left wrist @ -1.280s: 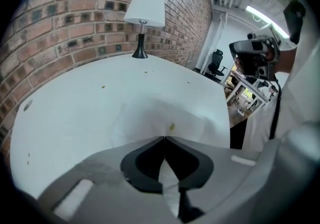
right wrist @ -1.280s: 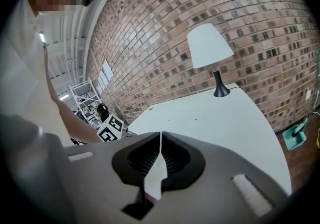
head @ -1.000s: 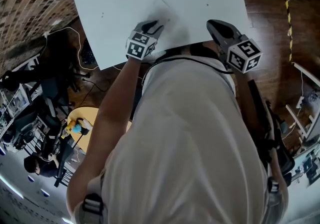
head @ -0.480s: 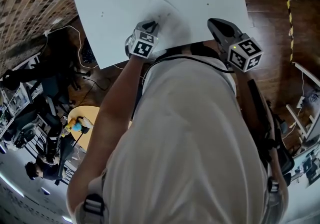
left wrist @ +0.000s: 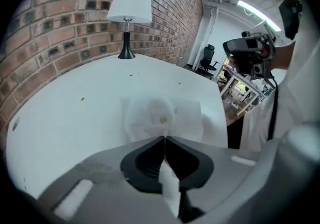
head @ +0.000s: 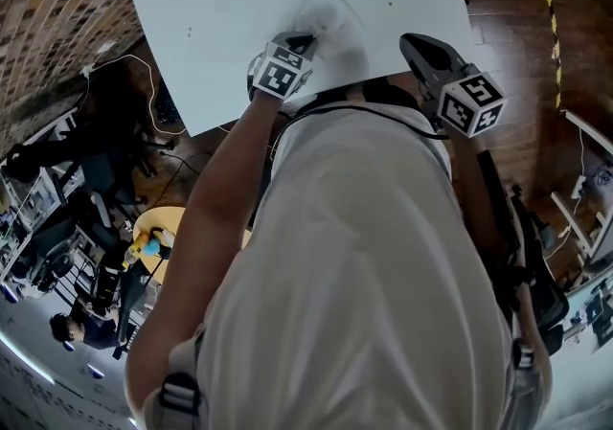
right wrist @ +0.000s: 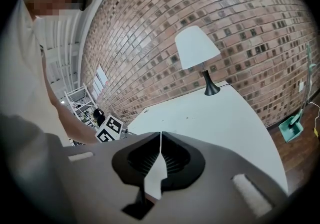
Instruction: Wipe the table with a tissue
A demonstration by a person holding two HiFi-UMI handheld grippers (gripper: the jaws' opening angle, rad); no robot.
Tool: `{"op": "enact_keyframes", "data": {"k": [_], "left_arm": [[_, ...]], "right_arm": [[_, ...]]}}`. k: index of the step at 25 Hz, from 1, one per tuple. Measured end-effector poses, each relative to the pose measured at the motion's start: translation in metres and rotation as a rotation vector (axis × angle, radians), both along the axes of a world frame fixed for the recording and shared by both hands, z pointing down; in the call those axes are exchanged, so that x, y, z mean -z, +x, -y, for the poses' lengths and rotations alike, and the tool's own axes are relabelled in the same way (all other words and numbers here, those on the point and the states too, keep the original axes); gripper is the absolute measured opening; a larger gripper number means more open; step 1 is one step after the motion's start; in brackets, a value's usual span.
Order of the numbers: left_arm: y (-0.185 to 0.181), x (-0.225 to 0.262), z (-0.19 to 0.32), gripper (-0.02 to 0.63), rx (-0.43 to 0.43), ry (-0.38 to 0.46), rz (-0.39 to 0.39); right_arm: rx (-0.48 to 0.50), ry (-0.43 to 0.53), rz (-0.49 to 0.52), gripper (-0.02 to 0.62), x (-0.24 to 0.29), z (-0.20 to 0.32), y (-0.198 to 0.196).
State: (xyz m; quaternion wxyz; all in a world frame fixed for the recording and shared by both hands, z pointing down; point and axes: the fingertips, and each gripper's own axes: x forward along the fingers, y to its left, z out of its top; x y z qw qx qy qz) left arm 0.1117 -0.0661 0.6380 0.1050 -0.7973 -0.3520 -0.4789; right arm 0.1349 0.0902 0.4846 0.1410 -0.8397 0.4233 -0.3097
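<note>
The left gripper (left wrist: 164, 139) is being pointed down at the table (left wrist: 65, 118). Its jaws have just been closing and are now being held together on the near edge of the tissue (left wrist: 162, 115), which is being puckered up at the tips. In the head view, the tissue (head: 330, 18) is lying spread at upper centre, just above the left gripper (head: 299, 39), on the white table (head: 220, 26).

The right gripper (right wrist: 160, 135) is being held with its jaws together and nothing between them, at the right of the head view (head: 421, 50), well apart from the tissue.

Handling, judged:
1. The tissue is being taken as very light, thin and soft, with no stiffness of its own.
2. Easy sliding on the smooth top is being expected. Tearing under a hard drag is likely.
3. A pinch on 1 gathered fold at the edge is being preferred, with light downward pressure.
4. A few specks (left wrist: 83, 99) are lying at the left of the left gripper view.
</note>
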Motion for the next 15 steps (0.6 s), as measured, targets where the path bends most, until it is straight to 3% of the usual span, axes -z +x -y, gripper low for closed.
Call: {"op": "enact_keyframes", "data": {"k": [4,7,9,13,15], "left_arm": [[-0.031,-0.003,0.002,0.011,0.003,-0.038,0.058],[-0.051,-0.003,0.025,0.011,0.104,-0.034,0.068],[-0.057,-0.002,0.054,0.011,0.211,-0.028,0.058],[-0.06,-0.004,0.145,0.011,0.531,-0.017,0.035],[-0.067,-0.007,0.186,0.011,0.641,0.0,0.017]], "right_arm": [[0.022,0.006,0.001,0.012,-0.001,0.009,0.006],[0.049,0.004,-0.005,0.012,0.0,0.021,0.008],[0.068,0.0,-0.01,0.012,0.001,0.03,0.008],[0.089,-0.002,-0.017,0.012,0.002,0.049,0.005],[0.093,-0.005,-0.02,0.012,0.003,0.056,0.0]]}}
